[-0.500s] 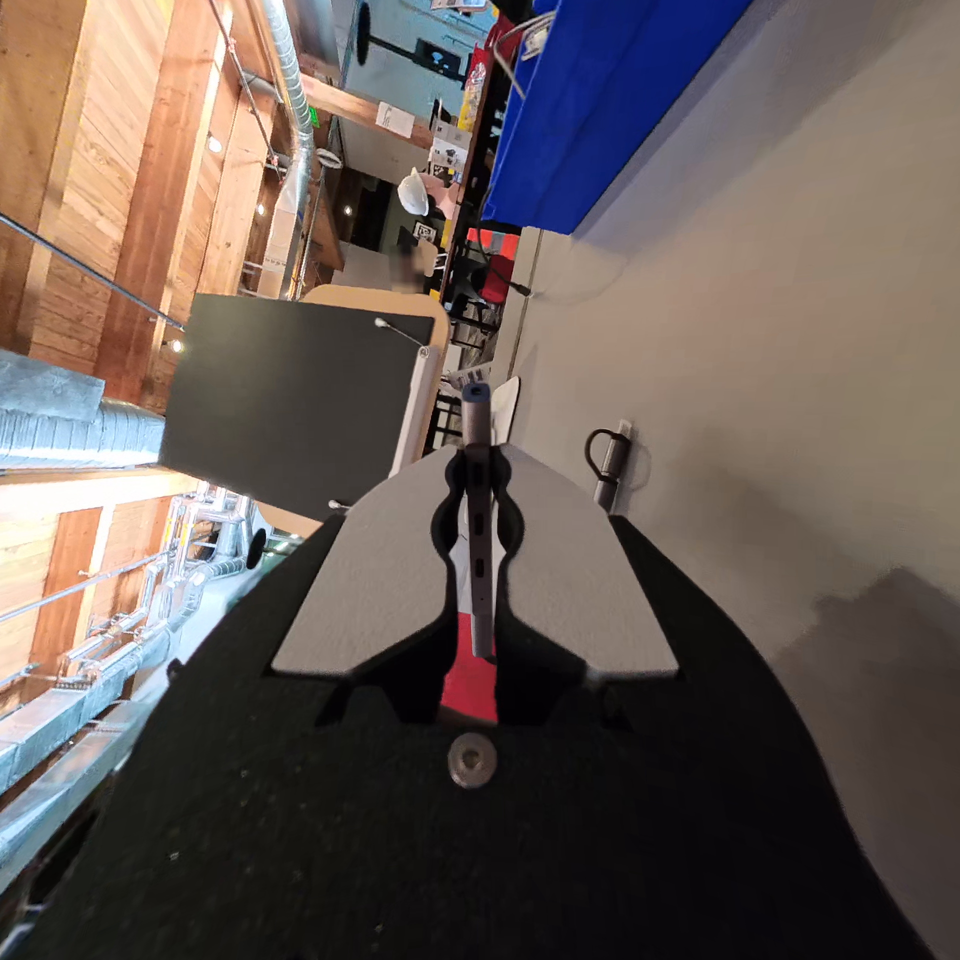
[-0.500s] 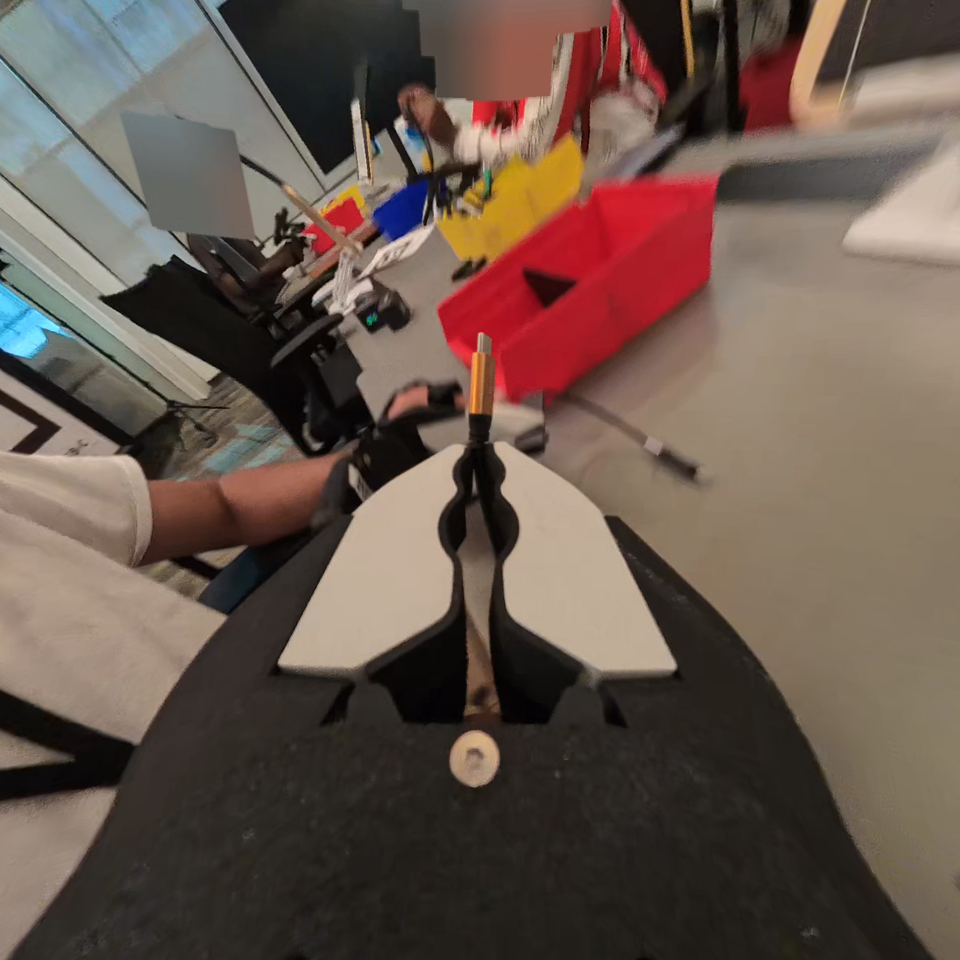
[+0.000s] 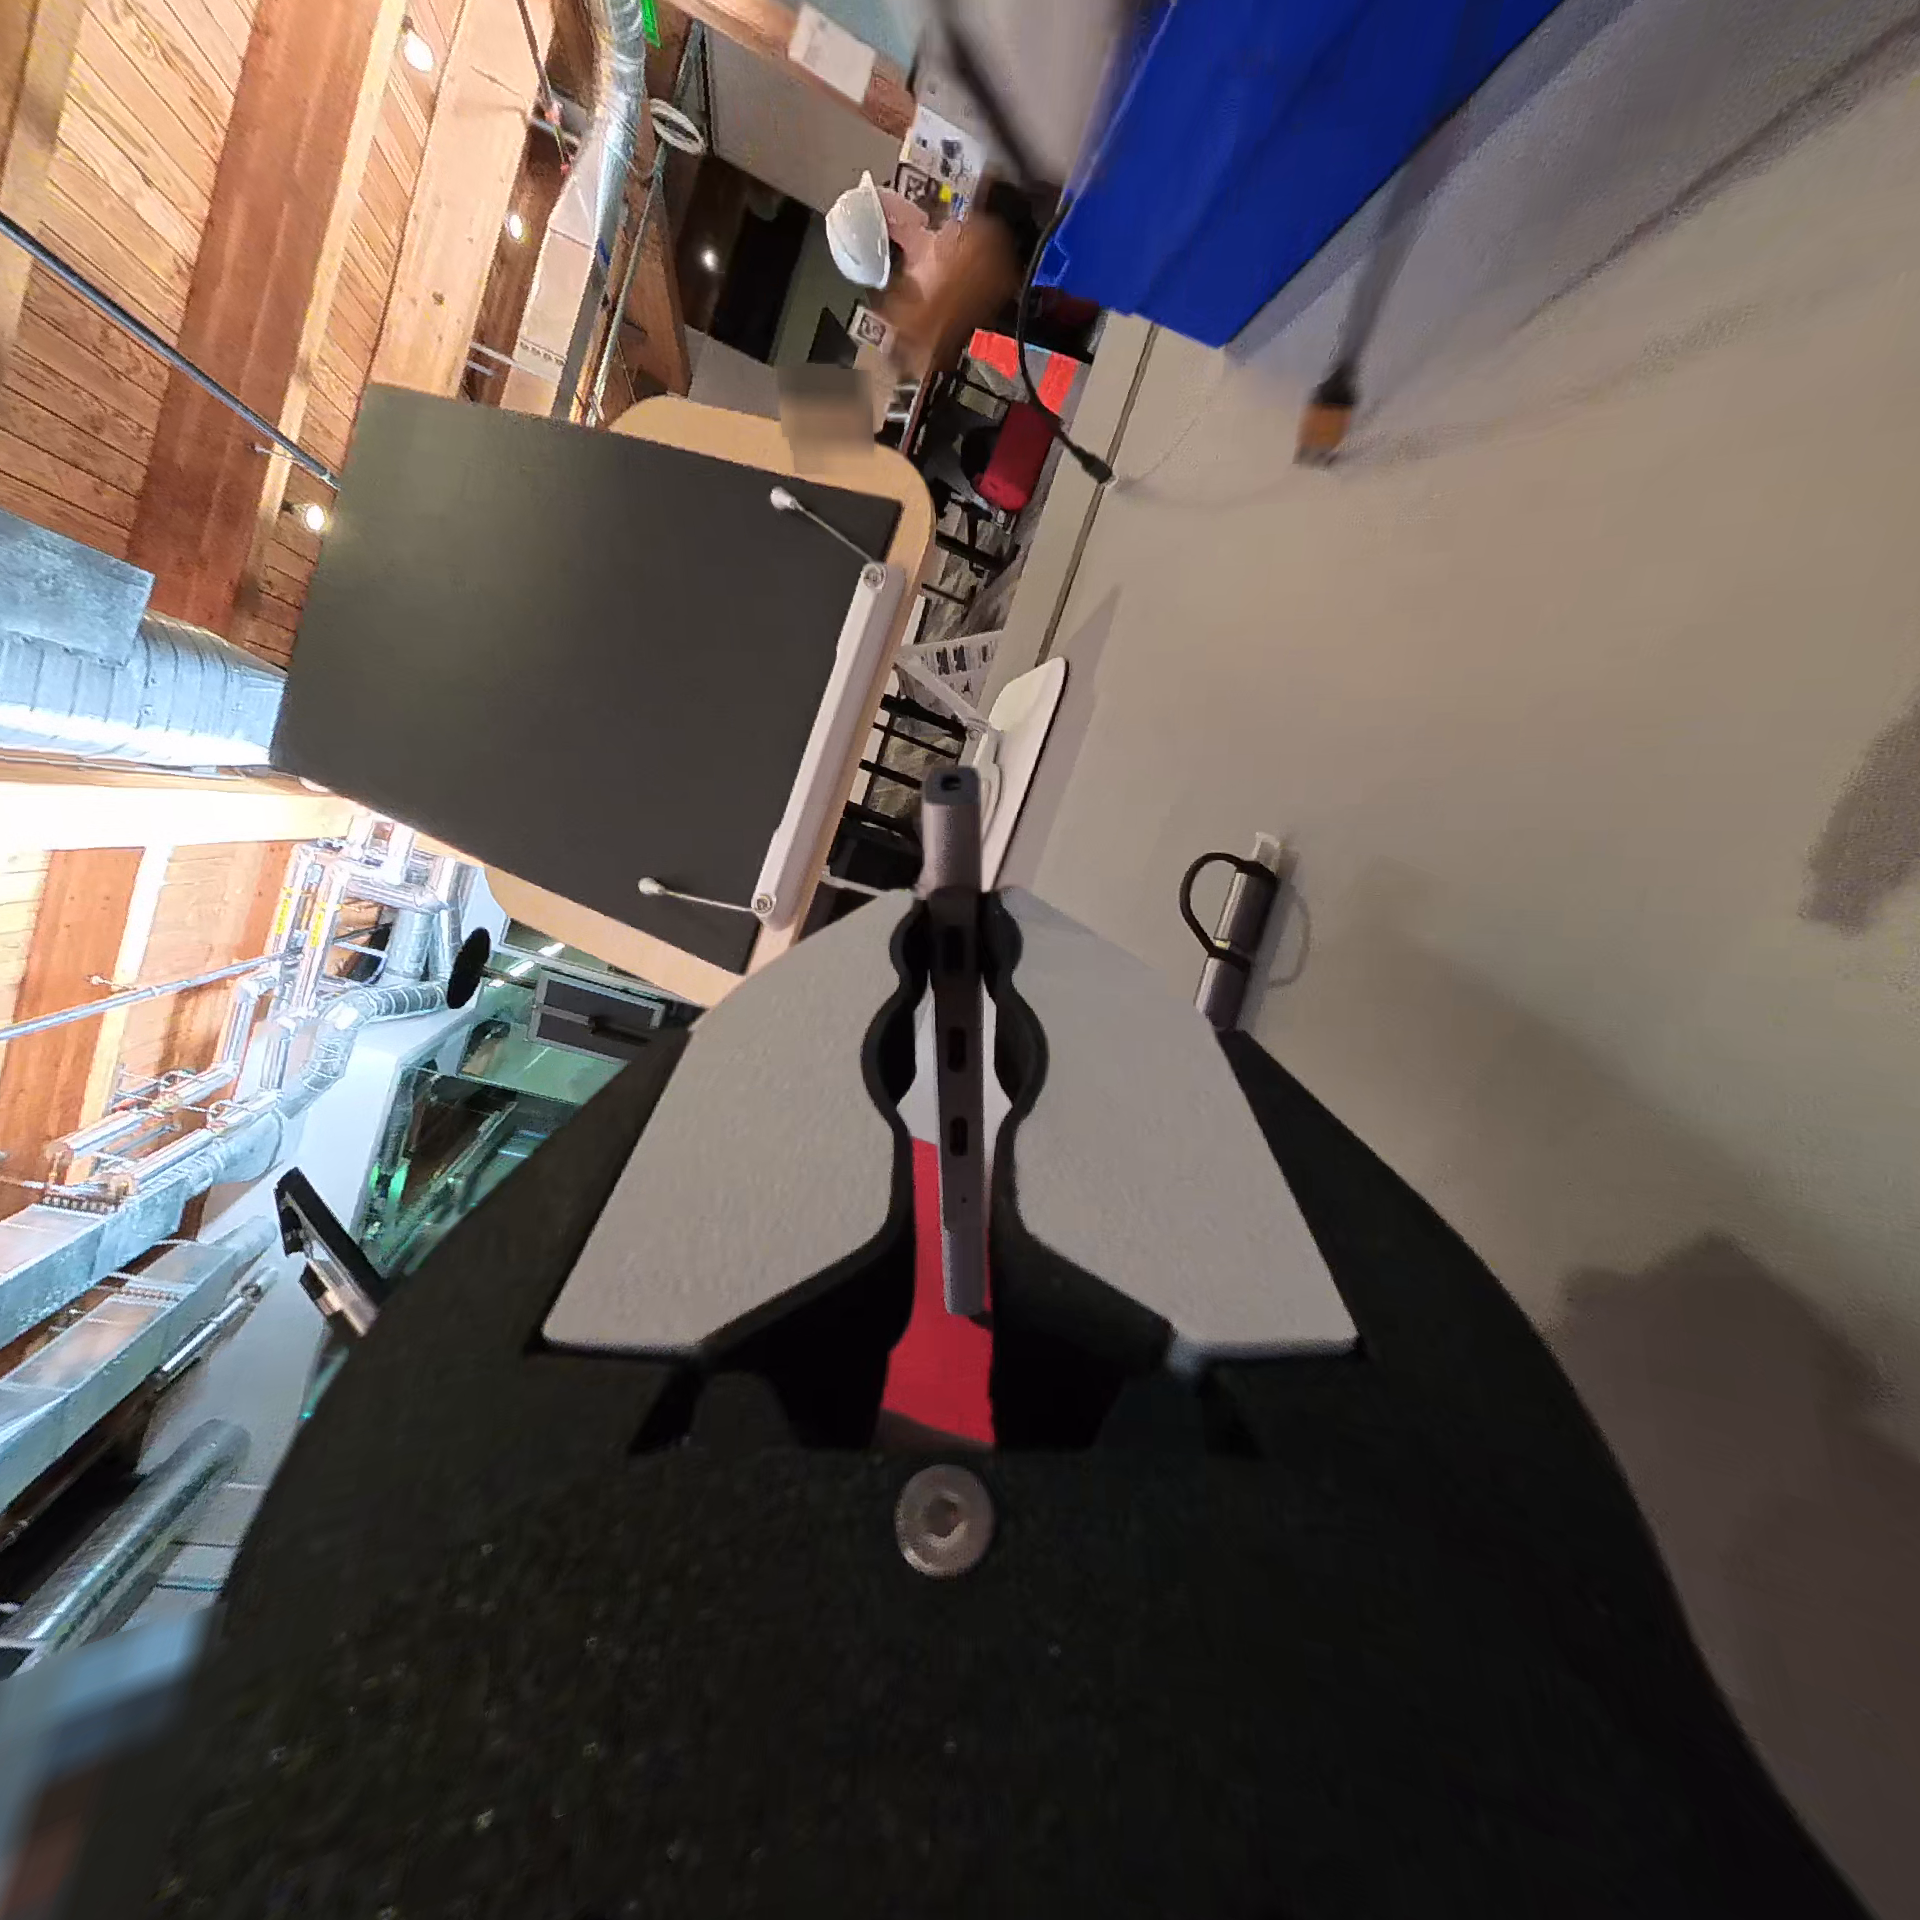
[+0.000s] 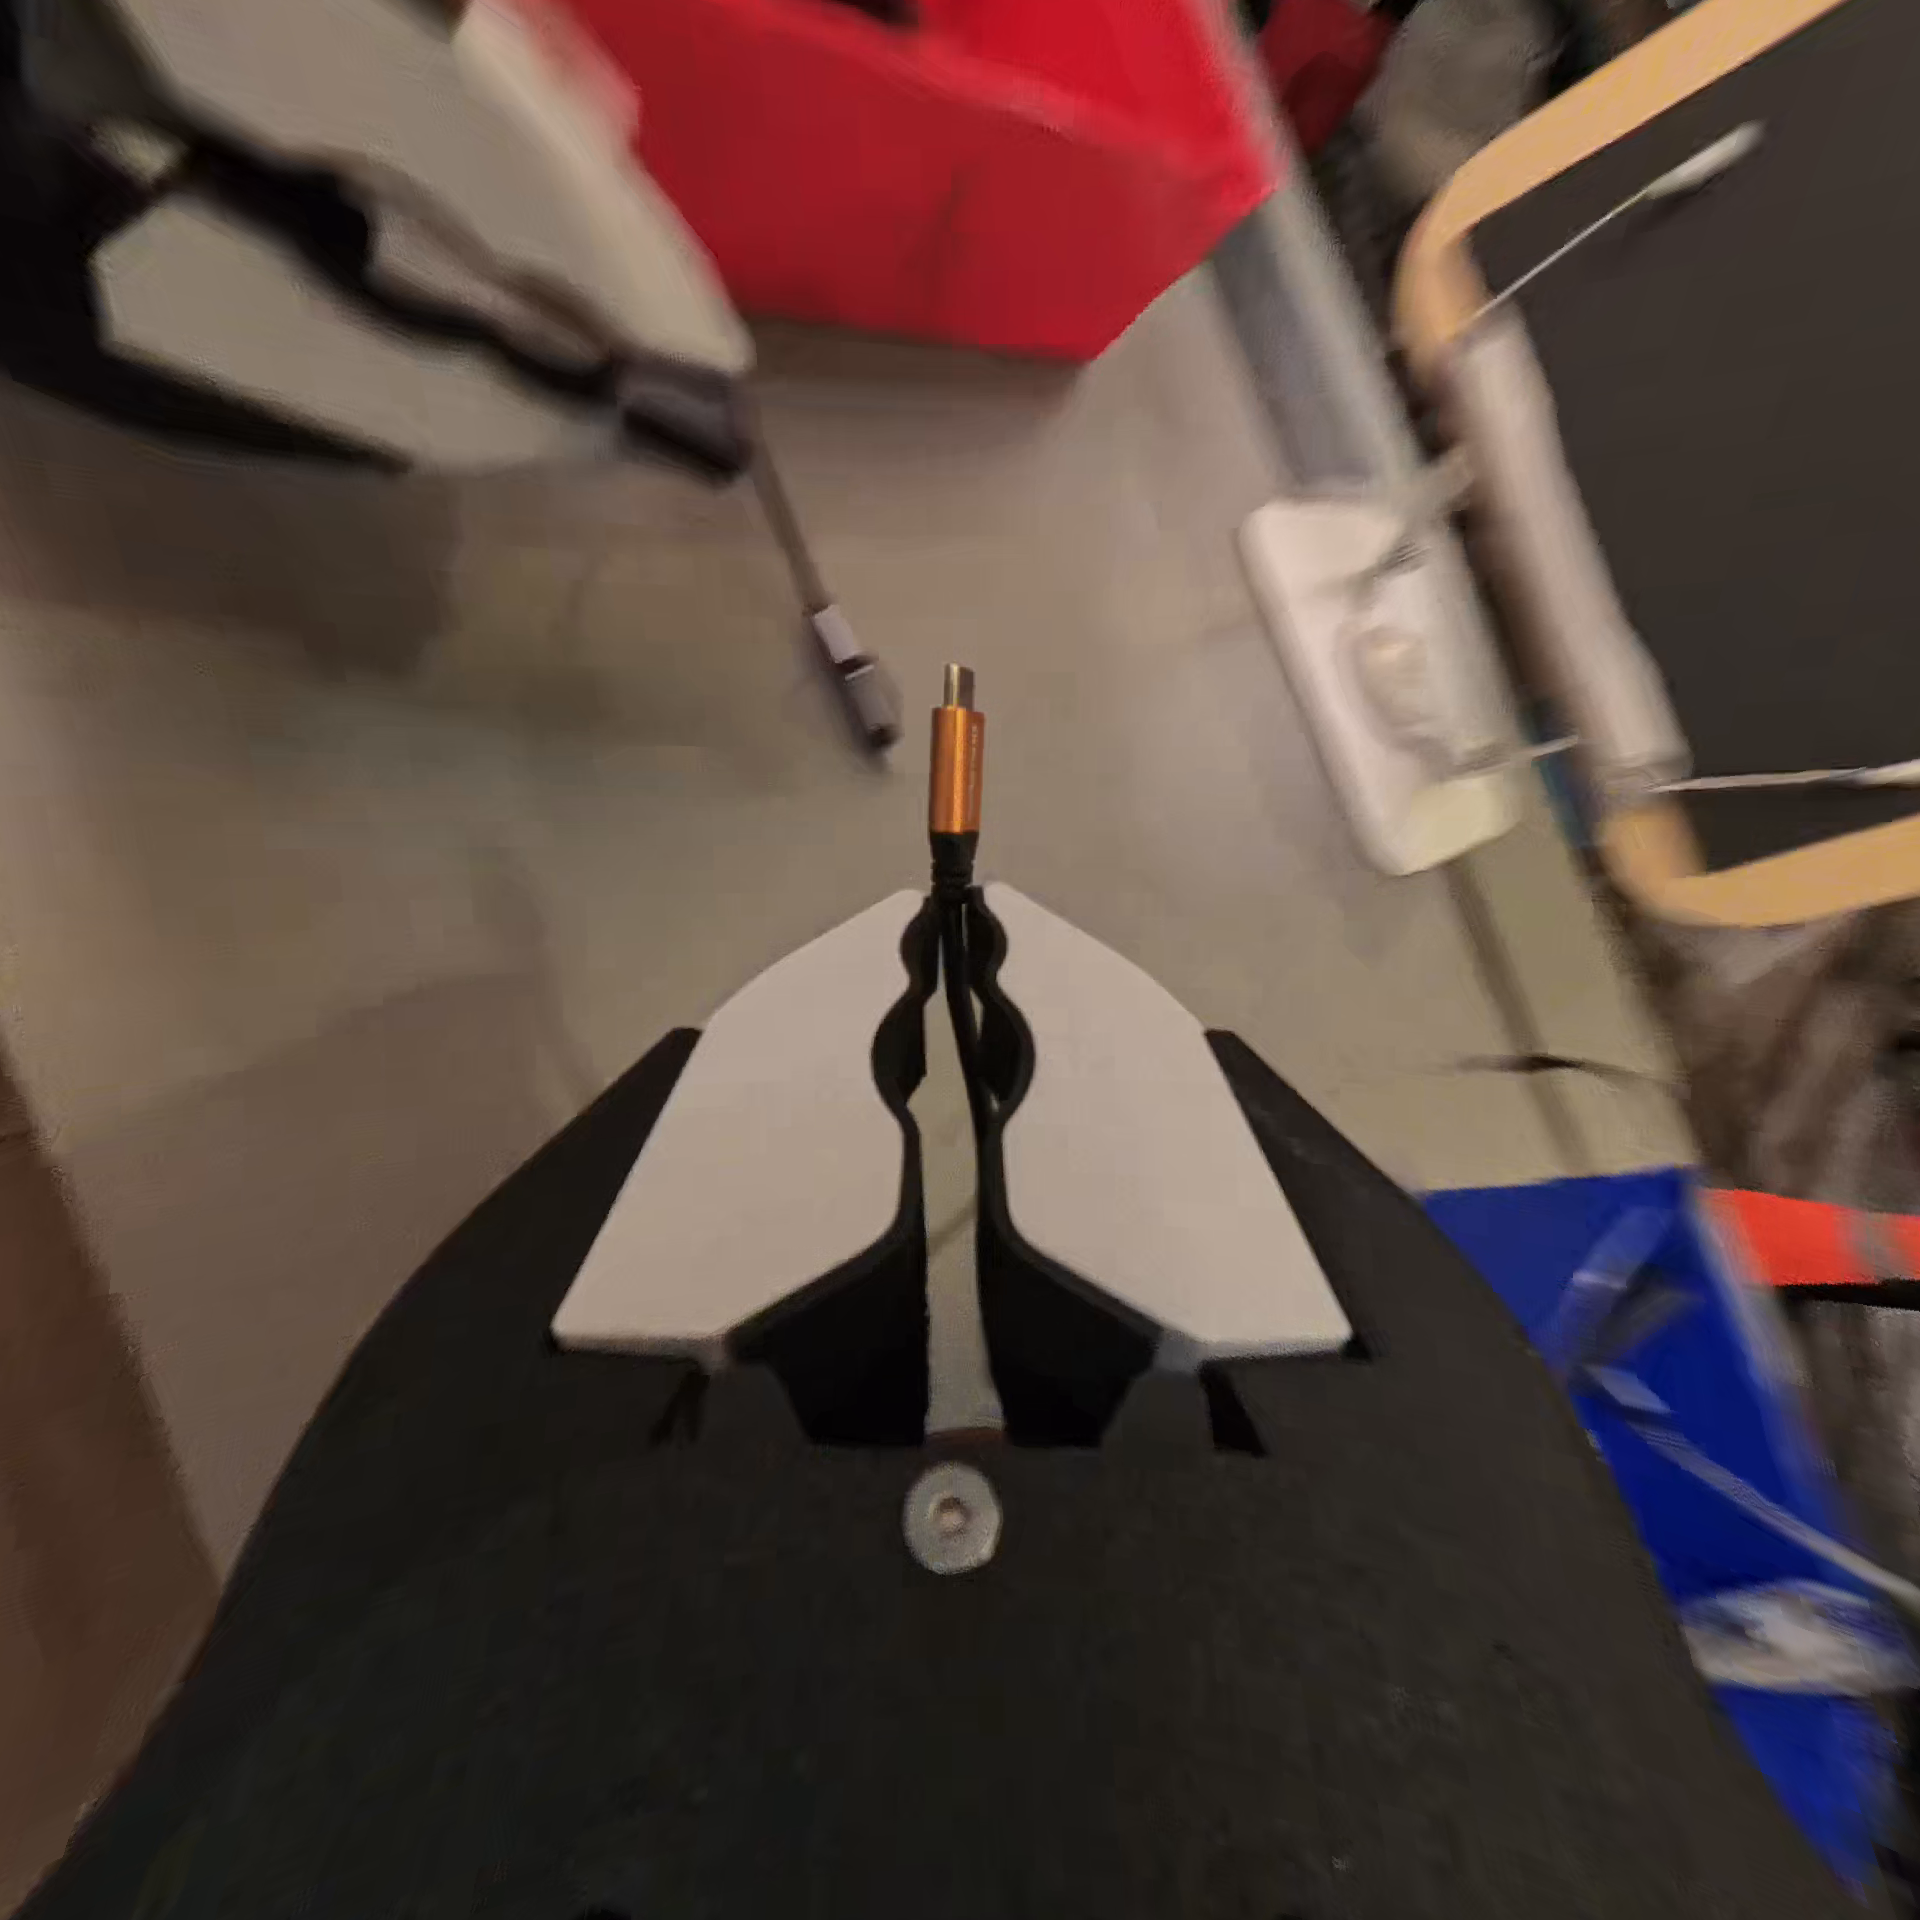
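Both wrist views face the grey table (image 3: 1455, 727) closely.

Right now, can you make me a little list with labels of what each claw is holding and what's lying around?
left gripper: shut on a slim grey hub, its ports showing along the edge
right gripper: shut on a black cable; its orange plug sticks out past the tips
table: grey
near left gripper: a small grey adapter with a black loop, lying on the table
near right gripper: red bin, white charger, blue bin
picture quality: right view blurred

Wood-plank wall (image 3: 156, 260) — silver ducts (image 3: 125, 686)
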Demonstrator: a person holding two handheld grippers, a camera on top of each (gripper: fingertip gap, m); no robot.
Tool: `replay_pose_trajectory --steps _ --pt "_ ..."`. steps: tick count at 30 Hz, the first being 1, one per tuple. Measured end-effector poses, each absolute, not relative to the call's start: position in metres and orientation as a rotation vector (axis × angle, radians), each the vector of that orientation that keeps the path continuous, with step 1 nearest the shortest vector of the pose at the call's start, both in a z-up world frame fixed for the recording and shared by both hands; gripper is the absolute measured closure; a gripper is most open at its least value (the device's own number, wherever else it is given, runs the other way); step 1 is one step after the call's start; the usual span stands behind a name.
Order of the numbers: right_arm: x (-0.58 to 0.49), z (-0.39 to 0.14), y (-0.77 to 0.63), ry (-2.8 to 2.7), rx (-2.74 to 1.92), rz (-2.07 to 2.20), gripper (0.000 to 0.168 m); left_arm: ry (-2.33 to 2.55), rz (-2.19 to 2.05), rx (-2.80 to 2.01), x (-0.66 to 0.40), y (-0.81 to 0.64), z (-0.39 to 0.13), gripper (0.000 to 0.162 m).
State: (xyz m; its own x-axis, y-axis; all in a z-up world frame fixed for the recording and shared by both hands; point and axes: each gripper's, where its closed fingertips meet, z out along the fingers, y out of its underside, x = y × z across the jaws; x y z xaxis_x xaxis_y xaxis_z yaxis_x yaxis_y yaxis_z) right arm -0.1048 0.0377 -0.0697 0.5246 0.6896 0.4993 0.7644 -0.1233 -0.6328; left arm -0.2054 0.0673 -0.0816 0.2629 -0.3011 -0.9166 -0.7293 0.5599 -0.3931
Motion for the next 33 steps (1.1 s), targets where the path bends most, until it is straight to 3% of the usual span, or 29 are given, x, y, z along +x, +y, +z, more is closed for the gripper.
replay_pose_trajectory --steps 4,9,18,26,33 --pt "-0.116 -0.153 0.018 -1.173 -2.075 0.156 0.164 1.345 0.343 -1.023 -0.208 0.070 -0.090 0.153" --pt "-0.117 -0.195 0.009 -1.147 -2.215 0.273 0.162 1.370 0.350 -1.015 -0.206 0.067 -0.093 0.153" --pt "-0.122 -0.195 0.003 -1.042 -2.257 0.457 0.154 1.406 0.338 -1.007 -0.201 0.064 -0.100 0.153" --pt "-0.116 -0.194 0.009 -1.094 -2.158 0.276 0.164 1.422 0.349 -0.954 -0.197 0.060 -0.101 0.153" --pt "-0.123 -0.135 0.001 -0.573 -2.230 1.022 0.165 1.390 0.358 -0.884 -0.194 0.065 -0.100 0.153"
